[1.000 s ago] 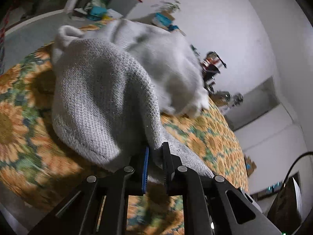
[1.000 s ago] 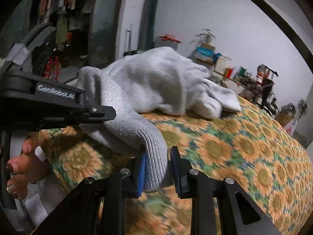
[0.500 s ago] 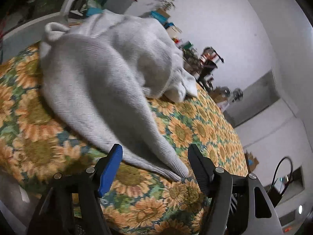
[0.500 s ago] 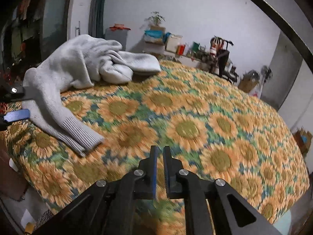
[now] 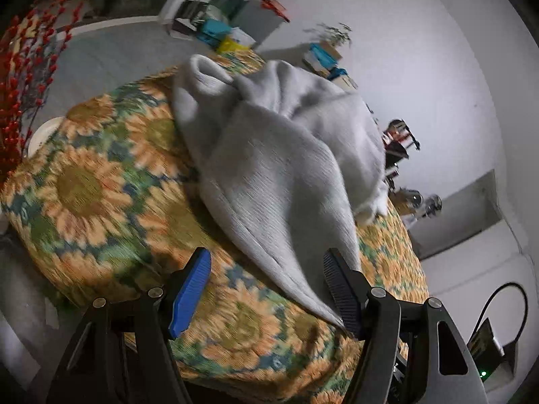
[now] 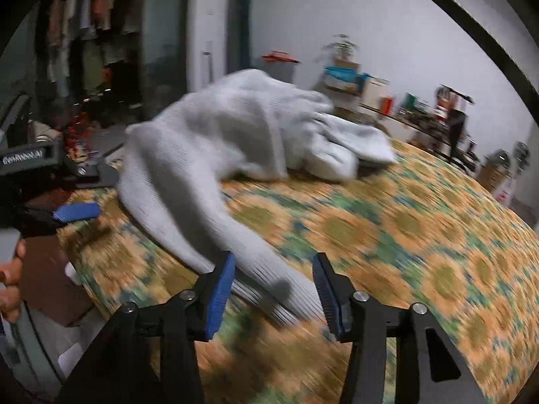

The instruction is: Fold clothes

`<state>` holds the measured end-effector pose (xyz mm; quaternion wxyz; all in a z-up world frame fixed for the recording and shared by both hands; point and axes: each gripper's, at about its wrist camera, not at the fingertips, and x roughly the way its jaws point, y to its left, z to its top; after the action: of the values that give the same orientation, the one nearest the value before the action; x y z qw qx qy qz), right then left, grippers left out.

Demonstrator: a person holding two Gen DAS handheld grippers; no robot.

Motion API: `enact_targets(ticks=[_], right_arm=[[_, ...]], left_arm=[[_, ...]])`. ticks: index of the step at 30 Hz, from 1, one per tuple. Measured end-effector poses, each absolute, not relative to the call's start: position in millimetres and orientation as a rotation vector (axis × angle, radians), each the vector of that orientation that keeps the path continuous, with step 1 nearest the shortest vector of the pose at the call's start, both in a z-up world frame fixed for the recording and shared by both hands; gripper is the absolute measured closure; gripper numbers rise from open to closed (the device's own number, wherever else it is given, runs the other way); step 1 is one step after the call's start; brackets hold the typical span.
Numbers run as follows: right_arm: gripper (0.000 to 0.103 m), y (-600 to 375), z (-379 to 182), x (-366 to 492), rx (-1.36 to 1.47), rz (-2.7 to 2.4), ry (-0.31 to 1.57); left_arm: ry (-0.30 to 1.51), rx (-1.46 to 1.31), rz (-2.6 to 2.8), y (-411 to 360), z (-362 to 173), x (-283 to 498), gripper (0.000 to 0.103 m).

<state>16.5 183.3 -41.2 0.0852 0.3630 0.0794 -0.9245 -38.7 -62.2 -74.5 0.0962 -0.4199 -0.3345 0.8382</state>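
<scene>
A grey knit sweater lies bunched on the sunflower tablecloth, with one long sleeve stretched toward me. My left gripper stands open astride the sleeve's tapering end, and its pads do not press the cloth. In the right wrist view the same sweater trails its ribbed cuff between the jaws of my right gripper. Those jaws are opening and their pads are clear of the cuff. The left gripper shows at the left edge, with a hand below it.
The tablecloth spreads wide to the right of the sweater. Red berry branches stand past the table's left edge. A cluttered shelf runs along the far wall, and hanging clothes fill the back left.
Both grippers were shut on the sleeve a second ago. The left one let go and opened wide. The right one pulled away shut, then swung back over the cuff and opened.
</scene>
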Motion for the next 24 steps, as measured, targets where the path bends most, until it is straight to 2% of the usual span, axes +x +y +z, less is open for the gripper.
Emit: enact_targets(ticks=[2,9,11,12,13,14,19,20,21,23,24], right_arm=[[0.042,166,-44,2,1.076,-2.716,0.241],[0.042,124,-56,-36,1.071,-2.681,0.332],[0.049,116,-60,-41,1.076,-2.685,0.379],[0.055,112,-62,-44,1.078,-2.688,0.407],[0.064,108,-64,-45,1.083,-2.688,0.437],[0.068,106,-65,-46,1.086,-2.688,0.46],[0.078,105,-71,-42,1.07,-2.757,0.544],[0.08,107,-70,-40,1.069,-2.764,0.535],[0.081,111,-69,-38,1.066,-2.775,0.522],[0.081,121,-66,-34,1.057,-2.801,0.5],[0.081,127,-64,-31,1.055,-2.817,0.498]], left_arm=[[-0.993,-1.245,2.5,-68,-75,-43,0.033],[-0.916,-1.211,2.597,-72,-72,-69,0.033],[-0.87,-1.209,2.617,-68,-73,-79,0.033],[-0.854,-1.206,2.619,-66,-74,-84,0.033],[-0.85,-1.209,2.622,-64,-75,-89,0.033],[-0.839,-1.223,2.631,-62,-78,-93,0.033],[-0.732,-1.221,2.699,-47,-80,-94,0.035],[-0.755,-1.216,2.71,-49,-80,-90,0.047],[-0.795,-1.209,2.704,-50,-81,-88,0.054],[-0.854,-1.19,2.681,-50,-80,-83,0.079],[-0.873,-1.177,2.664,-49,-78,-80,0.079]])
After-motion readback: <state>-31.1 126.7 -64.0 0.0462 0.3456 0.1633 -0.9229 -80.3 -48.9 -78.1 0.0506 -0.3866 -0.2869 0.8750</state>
